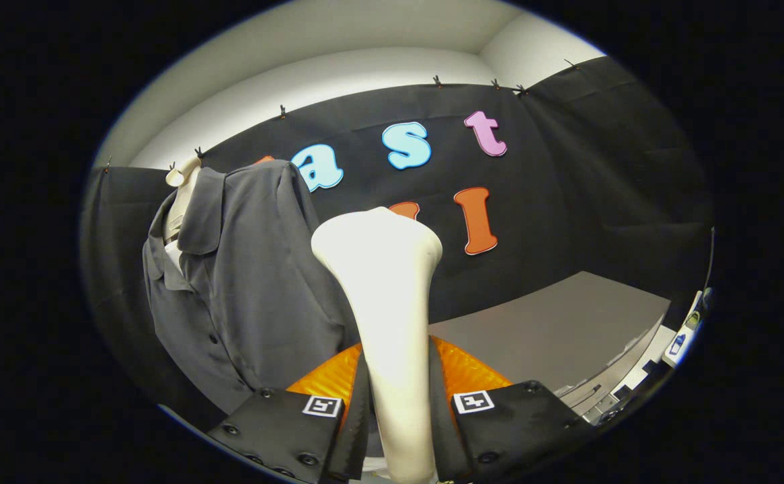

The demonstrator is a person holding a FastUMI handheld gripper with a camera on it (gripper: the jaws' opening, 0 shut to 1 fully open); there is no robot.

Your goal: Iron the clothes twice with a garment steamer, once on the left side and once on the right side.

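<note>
Far left: dark grey button-front shirt (244,282) hangs on a pale dress form, whose cream neck stub (180,176) pokes out above the open collar. Shirt hangs against the black cloth wall, left of the tongs and beyond them.

Centre: tongs (399,403) clamped on the handle of a cream-white plastic garment steamer (385,296), both fingers pressing on its sides. Handle rises upright between the fingers and flares into a wide rounded head above them. Head sits just right of the shirt's sleeve edge; cannot tell if it touches the fabric.

Right: flat grey desk (567,323) against the wall, behind and right of the steamer. Small items at the desk's far right edge, too small to identify.
</note>
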